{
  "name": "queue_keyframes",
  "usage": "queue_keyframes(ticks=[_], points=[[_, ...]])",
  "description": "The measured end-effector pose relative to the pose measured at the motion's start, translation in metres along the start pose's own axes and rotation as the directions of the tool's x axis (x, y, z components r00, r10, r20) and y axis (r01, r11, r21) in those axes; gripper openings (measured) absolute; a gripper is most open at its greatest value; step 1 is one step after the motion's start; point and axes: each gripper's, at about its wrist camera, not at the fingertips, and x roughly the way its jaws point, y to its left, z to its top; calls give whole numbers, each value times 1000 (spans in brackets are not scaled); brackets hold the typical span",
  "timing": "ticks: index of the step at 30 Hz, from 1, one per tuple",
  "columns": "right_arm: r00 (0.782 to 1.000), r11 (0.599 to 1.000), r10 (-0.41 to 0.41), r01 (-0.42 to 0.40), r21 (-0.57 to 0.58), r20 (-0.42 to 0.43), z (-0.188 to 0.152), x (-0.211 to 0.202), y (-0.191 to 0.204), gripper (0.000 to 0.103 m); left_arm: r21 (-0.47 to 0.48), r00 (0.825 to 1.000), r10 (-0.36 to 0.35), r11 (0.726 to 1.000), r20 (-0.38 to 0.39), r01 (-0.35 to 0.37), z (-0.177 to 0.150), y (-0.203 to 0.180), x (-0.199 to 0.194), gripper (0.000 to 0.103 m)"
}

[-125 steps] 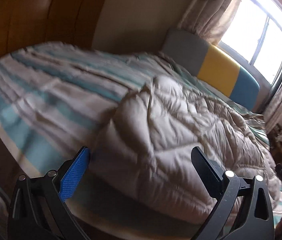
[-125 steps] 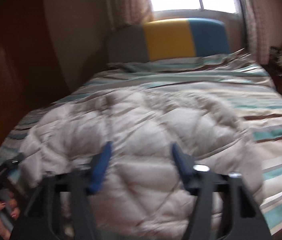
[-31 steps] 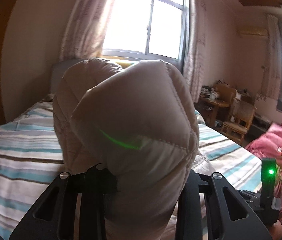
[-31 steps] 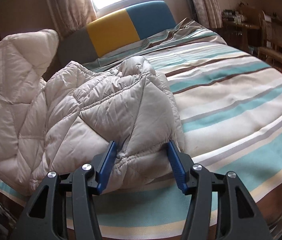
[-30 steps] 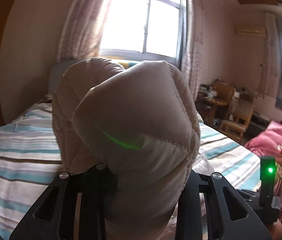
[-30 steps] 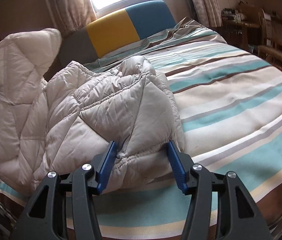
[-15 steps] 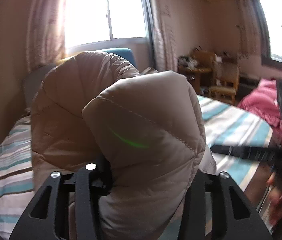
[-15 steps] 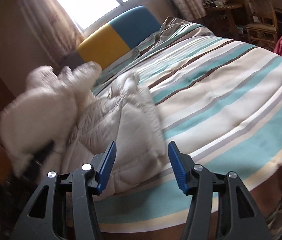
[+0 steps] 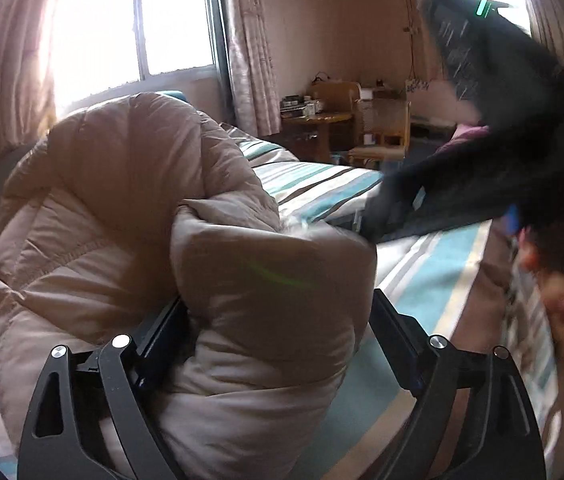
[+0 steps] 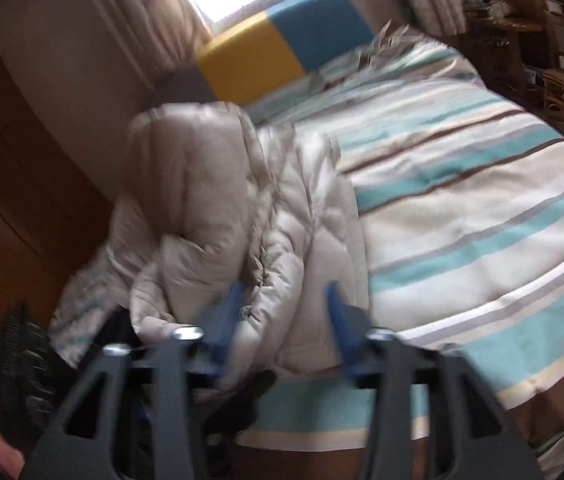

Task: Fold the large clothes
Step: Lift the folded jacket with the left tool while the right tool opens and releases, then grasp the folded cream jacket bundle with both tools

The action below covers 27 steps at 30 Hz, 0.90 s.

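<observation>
A puffy beige quilted coat (image 9: 129, 216) was heaped on the striped bed (image 10: 462, 216), judged light, soft and slippery, best gripped at a stitched hem. The left gripper (image 9: 277, 344) had just been opened wide around a padded fold, and the right gripper (image 10: 282, 312) just narrowed, its fingers (image 10: 336, 312) seemingly pinching nothing.

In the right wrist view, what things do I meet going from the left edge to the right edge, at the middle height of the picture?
wooden wardrobe → beige puffer jacket → striped bed cover
</observation>
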Motion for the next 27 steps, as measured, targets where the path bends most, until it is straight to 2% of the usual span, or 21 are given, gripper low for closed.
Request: queue_keyframes(ticks=[2, 5, 9, 27], points=[[1000, 999, 3, -2, 39, -21, -1, 7, -7, 18, -26, 999, -34, 999, 3, 34, 0, 3, -3, 86], [1000, 999, -4, 5, 39, -24, -3, 7, -10, 17, -17, 1000, -24, 1000, -11, 24, -2, 2, -4, 86], [994, 993, -111, 110, -40, -20, -4, 9, -4, 16, -23, 1000, -24, 999, -13, 24, 1, -2, -4, 86], [993, 993, -115, 115, -34, -14, -2, 20, -8, 15, -36, 999, -27, 999, -19, 26, 9, -1, -5, 86]])
